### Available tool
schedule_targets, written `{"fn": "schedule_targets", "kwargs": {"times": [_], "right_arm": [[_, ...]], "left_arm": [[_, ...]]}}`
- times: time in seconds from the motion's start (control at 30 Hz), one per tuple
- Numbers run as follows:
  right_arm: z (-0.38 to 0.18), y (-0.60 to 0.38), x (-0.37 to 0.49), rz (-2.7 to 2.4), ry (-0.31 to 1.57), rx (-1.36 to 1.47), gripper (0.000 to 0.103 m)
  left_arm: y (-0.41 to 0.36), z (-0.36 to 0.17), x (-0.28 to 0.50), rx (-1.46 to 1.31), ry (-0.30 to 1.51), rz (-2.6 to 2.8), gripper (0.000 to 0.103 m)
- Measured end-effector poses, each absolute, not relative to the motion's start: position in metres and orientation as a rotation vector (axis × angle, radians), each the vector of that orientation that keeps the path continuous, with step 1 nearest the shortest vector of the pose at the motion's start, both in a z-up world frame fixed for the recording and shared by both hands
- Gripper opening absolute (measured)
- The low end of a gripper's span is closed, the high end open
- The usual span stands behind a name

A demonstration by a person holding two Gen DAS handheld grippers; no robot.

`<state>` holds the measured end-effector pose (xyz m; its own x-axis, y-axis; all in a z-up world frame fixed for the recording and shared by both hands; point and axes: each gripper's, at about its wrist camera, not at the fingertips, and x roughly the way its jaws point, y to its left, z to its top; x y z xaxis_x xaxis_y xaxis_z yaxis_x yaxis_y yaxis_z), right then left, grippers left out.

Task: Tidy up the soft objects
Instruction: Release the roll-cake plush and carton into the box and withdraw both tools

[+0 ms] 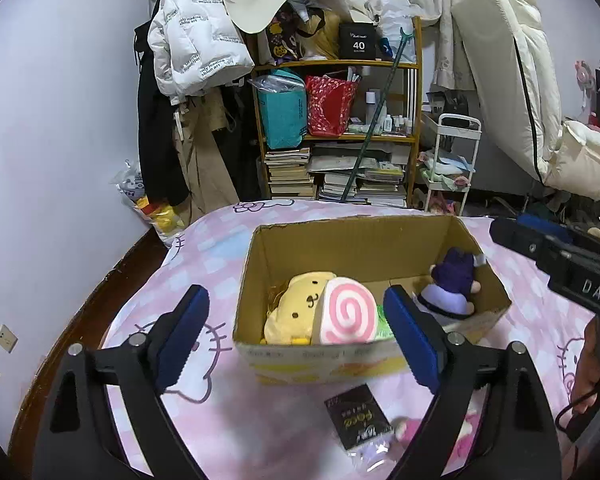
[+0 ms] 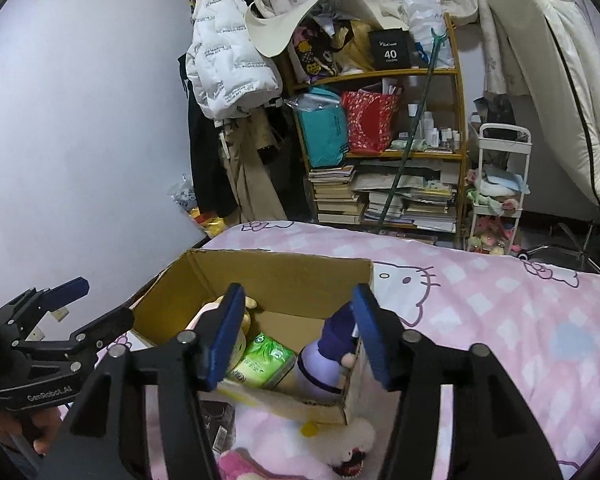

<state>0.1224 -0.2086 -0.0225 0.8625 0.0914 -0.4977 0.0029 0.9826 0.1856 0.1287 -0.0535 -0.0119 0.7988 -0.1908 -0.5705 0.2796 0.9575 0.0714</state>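
Pink bedspread (image 1: 236, 420), cardboard box (image 1: 340, 248), both claws (empty) spread above

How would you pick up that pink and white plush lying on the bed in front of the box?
Probably from above, jaws closing across the pink and white plush at its soft white middle: it lies flat on the bedspread, just outside the cardboard box, with nothing covering it.

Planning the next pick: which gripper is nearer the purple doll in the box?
Right, seemingly. The right gripper hangs open right at the purple doll; the left gripper sits open before the box's other end.
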Motion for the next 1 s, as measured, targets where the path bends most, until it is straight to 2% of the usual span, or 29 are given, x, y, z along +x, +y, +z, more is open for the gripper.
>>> {"fn": "schedule_targets", "kwargs": {"times": [0.13,0.37,1.0], "right_arm": [[-0.014,-0.207,0.109,0.030,0.509,0.171,0.085],[-0.006,-0.204,0.091,0.012,0.490,0.181,0.103],[-0.030,-0.204,0.055,0.012,0.595,0.192,0.103]], "left_arm": [[-0.048,-0.005,0.112,0.157,0.581,-0.246,0.095],[-0.039,0.001,0.091,0.163,0.624,-0.265,0.096],[-0.029,-0.014,0.059,0.198,0.731,-0.241,0.097]]}}
